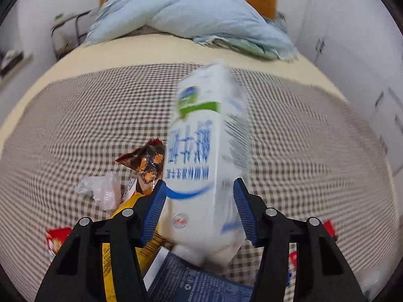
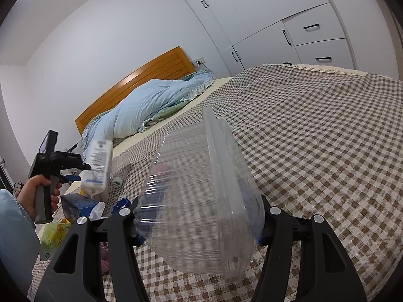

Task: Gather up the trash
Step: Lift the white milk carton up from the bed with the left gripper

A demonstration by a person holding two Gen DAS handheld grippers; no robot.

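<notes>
White-and-blue carton [image 1: 201, 151], brown-checked bedspread [image 1: 88, 115], pale blue quilt [image 1: 191, 15], seemingly clear container [image 2: 199, 201]

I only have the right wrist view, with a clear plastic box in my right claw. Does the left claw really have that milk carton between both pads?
Observer: Yes. In the left wrist view the left claw has its blue pads pressed on both sides of the milk carton.
Operator: What trash lies near it?
Observer: A brown and orange snack wrapper lies on the bed, just left of the carton.
Operator: Anything else?
Observer: A crumpled clear bag lies further left, and a red packet shows at the lower left edge.
</notes>
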